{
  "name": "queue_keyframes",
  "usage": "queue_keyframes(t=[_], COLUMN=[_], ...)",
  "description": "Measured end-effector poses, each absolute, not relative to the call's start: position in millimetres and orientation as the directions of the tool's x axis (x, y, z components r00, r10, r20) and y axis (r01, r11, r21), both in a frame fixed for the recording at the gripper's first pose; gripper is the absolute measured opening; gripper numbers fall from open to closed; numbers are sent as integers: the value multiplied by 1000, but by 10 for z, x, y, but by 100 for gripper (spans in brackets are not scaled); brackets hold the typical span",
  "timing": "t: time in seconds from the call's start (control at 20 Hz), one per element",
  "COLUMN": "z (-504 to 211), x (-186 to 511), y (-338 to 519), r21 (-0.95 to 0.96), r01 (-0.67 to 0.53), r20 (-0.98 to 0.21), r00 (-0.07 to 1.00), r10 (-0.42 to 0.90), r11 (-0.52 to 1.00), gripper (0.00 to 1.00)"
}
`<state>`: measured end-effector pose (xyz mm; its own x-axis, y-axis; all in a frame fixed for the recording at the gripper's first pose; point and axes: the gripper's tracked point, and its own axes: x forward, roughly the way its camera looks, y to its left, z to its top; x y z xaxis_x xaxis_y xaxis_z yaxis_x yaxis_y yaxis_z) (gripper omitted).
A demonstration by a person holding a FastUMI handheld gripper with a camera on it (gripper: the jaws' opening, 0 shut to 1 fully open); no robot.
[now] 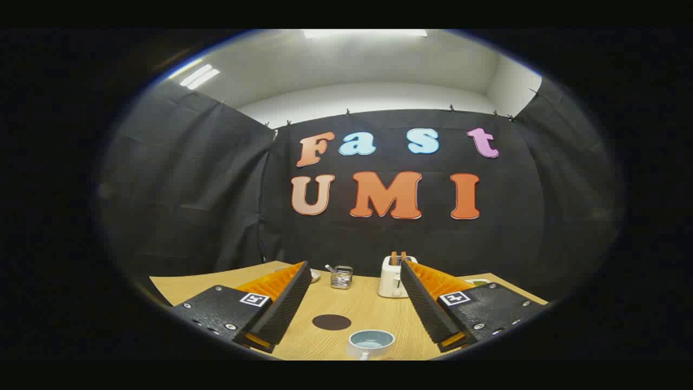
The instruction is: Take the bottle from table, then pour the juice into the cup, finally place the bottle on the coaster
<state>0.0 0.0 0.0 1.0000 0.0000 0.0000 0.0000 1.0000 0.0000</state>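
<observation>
My gripper [354, 271] is open above the wooden table [363, 309], its two fingers spread wide with nothing between them. A pale blue cup [371, 342] stands low between the fingers, close to me. Just beyond the cup a round dark coaster [331, 322] lies flat on the table, slightly nearer the left finger.
A white toaster [393, 276] stands at the back of the table beside the right finger. A small wire basket [341, 277] with a utensil sits to its left. A plate edge [314, 275] peeks past the left finger and a dish [478, 282] past the right one.
</observation>
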Motion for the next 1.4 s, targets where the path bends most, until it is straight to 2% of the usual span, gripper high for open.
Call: queue_keyframes(t=[1.4], z=[-71], x=[3], y=[272], r21=[32], r01=[-50], r20=[-19], r00=[999], r10=[51], r11=[998], gripper=[98])
